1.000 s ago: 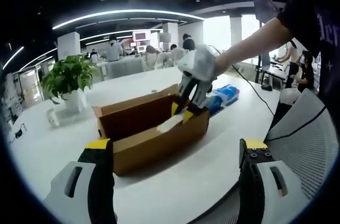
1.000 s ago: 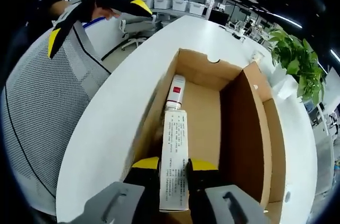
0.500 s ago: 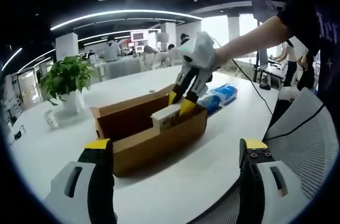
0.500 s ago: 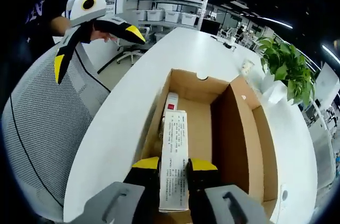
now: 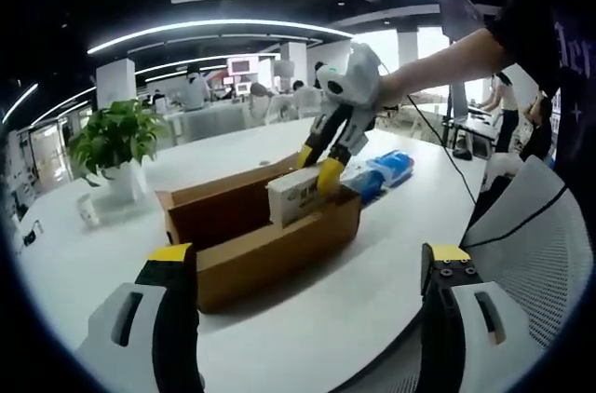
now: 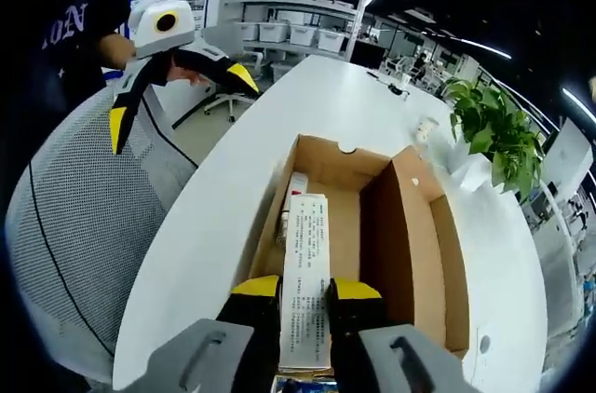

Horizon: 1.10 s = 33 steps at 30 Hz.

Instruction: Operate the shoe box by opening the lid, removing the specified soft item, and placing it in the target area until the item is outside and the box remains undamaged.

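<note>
Flanking the shoe box: potted plant, blue packets.

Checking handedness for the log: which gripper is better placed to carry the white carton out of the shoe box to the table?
Right. The right gripper already clamps the white carton above the open shoe box, while the left gripper hangs open off the table edge, holding nothing.

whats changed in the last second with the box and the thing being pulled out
The right hand-held gripper has lifted the white printed carton up from inside the shoe box to above its rim, staying shut on it. The box sits where it was, lid open. The left hand-held gripper remains open, held back over the mesh chair.
</note>
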Available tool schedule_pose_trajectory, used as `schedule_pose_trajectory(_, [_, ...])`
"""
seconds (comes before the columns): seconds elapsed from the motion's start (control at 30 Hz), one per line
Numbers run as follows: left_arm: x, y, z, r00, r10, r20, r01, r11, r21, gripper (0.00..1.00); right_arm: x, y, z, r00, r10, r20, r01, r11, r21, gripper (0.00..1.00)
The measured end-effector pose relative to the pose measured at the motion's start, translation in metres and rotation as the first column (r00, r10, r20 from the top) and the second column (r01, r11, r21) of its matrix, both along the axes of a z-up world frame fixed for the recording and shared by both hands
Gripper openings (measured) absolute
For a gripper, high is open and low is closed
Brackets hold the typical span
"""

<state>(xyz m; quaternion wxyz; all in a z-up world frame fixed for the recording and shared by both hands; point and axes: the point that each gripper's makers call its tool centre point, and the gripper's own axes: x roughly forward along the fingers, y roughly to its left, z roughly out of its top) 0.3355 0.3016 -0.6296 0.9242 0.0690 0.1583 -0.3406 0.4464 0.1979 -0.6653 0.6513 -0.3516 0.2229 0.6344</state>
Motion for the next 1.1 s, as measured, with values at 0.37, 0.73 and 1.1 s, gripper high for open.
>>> schedule_pose_trajectory(0.37, [0.0,-0.001,0.001,1.0,-0.002,-0.003,0.002,1.0,-0.011,0.99,0.008,-0.017,0.016,1.0,-0.014,0.024,0.014,1.0,0.005,0.15])
schedule_pose_trajectory(0.73, [0.001,0.0,0.002,1.0,0.004,0.0,-0.004,1.0,-0.017,0.99,0.015,-0.037,0.028,0.998,-0.031,0.052,0.03,1.0,0.005,0.15])
schedule_pose_trajectory(1.1, [0.0,-0.001,0.001,1.0,0.002,-0.004,-0.002,1.0,-0.014,0.99,0.024,-0.064,0.037,0.995,-0.06,0.079,0.06,0.998,-0.004,0.15])
